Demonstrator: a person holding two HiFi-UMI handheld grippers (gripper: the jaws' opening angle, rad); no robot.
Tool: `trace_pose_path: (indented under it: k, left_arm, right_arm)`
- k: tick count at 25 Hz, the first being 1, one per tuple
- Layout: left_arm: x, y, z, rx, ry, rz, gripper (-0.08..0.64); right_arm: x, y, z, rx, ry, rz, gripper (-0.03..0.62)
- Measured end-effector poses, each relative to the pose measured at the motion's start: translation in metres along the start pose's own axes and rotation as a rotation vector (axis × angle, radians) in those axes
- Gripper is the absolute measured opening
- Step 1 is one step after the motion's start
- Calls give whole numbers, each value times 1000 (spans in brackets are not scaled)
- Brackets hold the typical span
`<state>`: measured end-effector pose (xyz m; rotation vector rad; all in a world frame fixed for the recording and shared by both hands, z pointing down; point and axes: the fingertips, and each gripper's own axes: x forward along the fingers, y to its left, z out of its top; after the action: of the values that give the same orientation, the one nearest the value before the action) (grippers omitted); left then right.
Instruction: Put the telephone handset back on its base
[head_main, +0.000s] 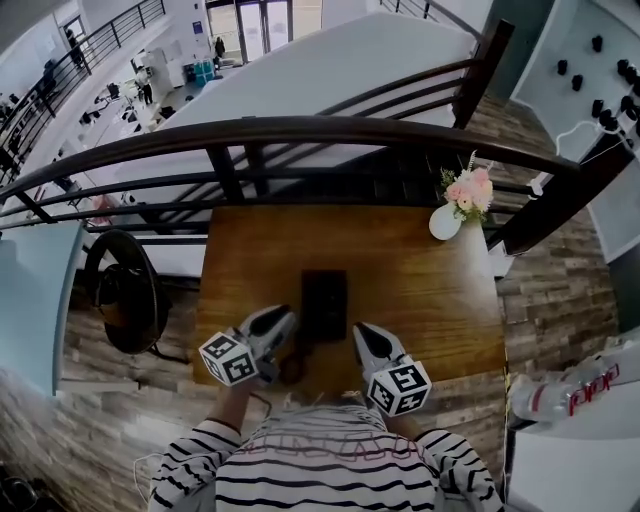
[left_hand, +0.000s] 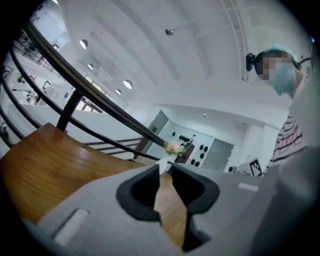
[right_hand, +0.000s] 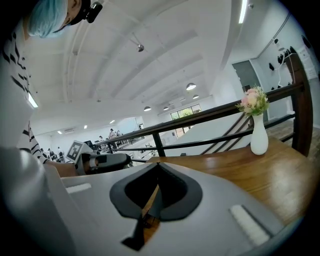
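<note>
Far left, off the table, a dark round seat stood on the floor, with the railing running behind the table. My left gripper hovered over the near table edge. Its jaws stood narrowly apart with nothing between them, only bare wood showing through the gap. The telephone, a dark block, sat mid-table just ahead of and between my two grippers, close to the left one's tips. I couldn't tell from the head view whether the handset was on the base. My right gripper was just right of the phone and not touching it. Its jaws were pinched together at the tips and empty, with only a sliver of table showing lower down. Far right, at the back corner, stood a white vase of pink flowers.
</note>
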<state>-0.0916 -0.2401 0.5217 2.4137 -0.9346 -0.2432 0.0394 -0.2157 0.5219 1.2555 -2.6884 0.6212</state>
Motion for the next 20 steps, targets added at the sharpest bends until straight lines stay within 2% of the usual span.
trace_pose_path:
  k: [9,20]
  left_arm:
    - [-27,-26,4,100,34,10,18]
    - [-50,-34,-2,132,68,55,3]
  right_arm:
    - [6,24,-1,-16,15,21,0]
    - [8,43,-14,-4,27,28,0]
